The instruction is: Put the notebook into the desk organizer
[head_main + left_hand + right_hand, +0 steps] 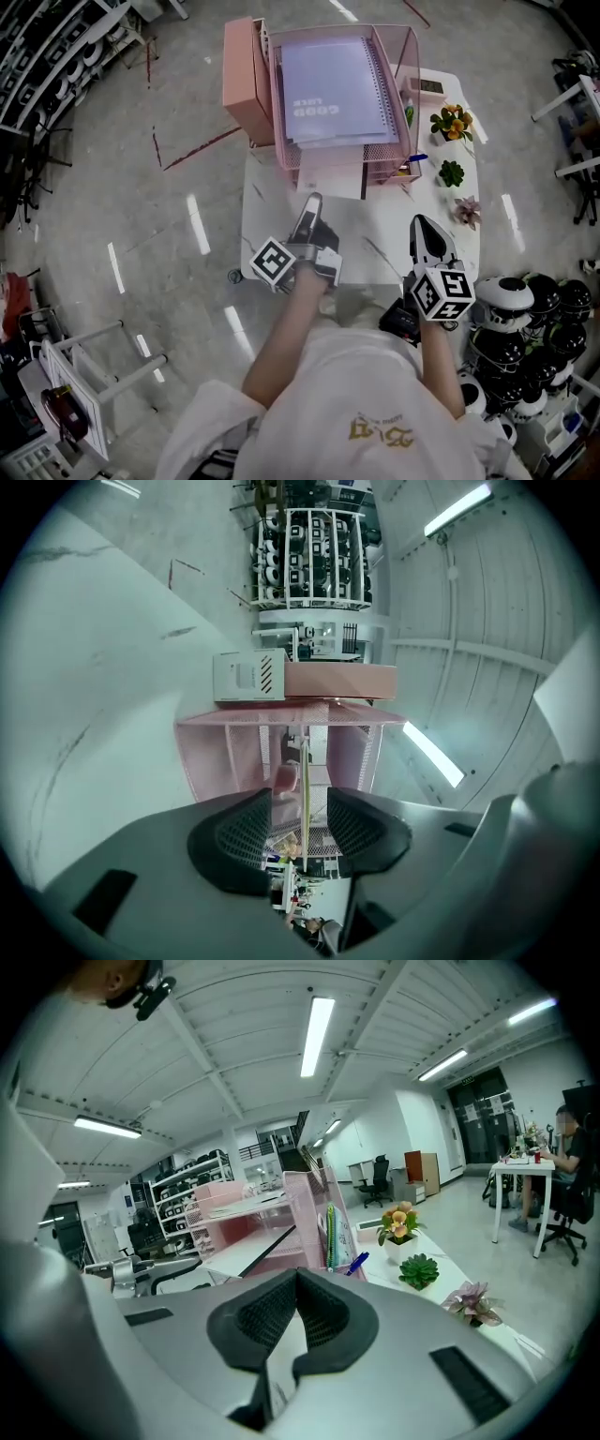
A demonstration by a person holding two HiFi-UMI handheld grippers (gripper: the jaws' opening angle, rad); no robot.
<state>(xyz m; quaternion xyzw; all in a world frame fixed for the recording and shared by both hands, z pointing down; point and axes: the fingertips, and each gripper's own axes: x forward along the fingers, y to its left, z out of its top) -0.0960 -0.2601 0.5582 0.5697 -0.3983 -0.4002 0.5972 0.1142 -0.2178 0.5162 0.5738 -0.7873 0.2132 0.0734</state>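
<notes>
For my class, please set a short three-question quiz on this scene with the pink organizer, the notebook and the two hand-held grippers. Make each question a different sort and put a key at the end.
1. Multiple choice: where does the lavender spiral-bound notebook lie?
A) flat on the white table
B) in the top tray of the pink mesh desk organizer
C) between a gripper's jaws
2. True or false: the left gripper has its jaws apart and grips nothing.
3. Fill in: the number of small potted plants along the table's right side is ___.
Key: 1 B; 2 true; 3 three.
</notes>
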